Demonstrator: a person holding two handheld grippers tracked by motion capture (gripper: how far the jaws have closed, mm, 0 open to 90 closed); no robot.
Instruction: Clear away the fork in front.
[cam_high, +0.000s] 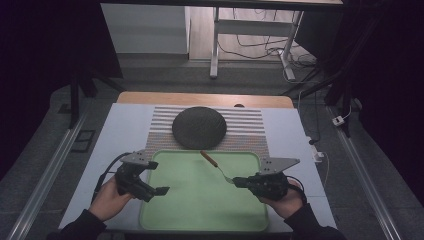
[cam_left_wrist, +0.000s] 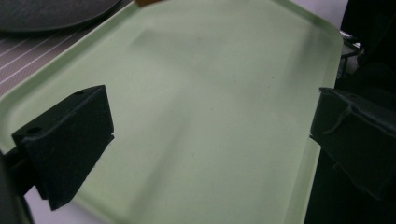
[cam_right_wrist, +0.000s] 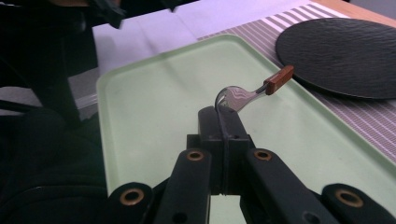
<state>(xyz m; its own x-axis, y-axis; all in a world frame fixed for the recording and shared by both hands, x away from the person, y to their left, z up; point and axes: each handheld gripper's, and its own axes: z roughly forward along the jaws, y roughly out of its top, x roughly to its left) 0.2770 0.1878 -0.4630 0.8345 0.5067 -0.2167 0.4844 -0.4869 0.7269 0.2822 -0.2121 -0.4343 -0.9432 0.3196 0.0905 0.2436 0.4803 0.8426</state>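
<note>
On the left, our left gripper (cam_high: 150, 187) hovers over the near-left part of the smooth, pale green tray (cam_high: 200, 210), its fingers (cam_left_wrist: 70, 140) spread wide with nothing between them. Part of its right finger is cut off at the edge of the left gripper view. Toward the right, the fork (cam_high: 216, 165), metal with a brown wooden handle, slants above the tray. Our right gripper (cam_high: 240, 182) has its fingers clenched on the tine end, hiding the tips. Behind the tray, a round, dark, textured plate (cam_high: 199, 127) rests on a striped mat (cam_high: 250, 131).
</note>
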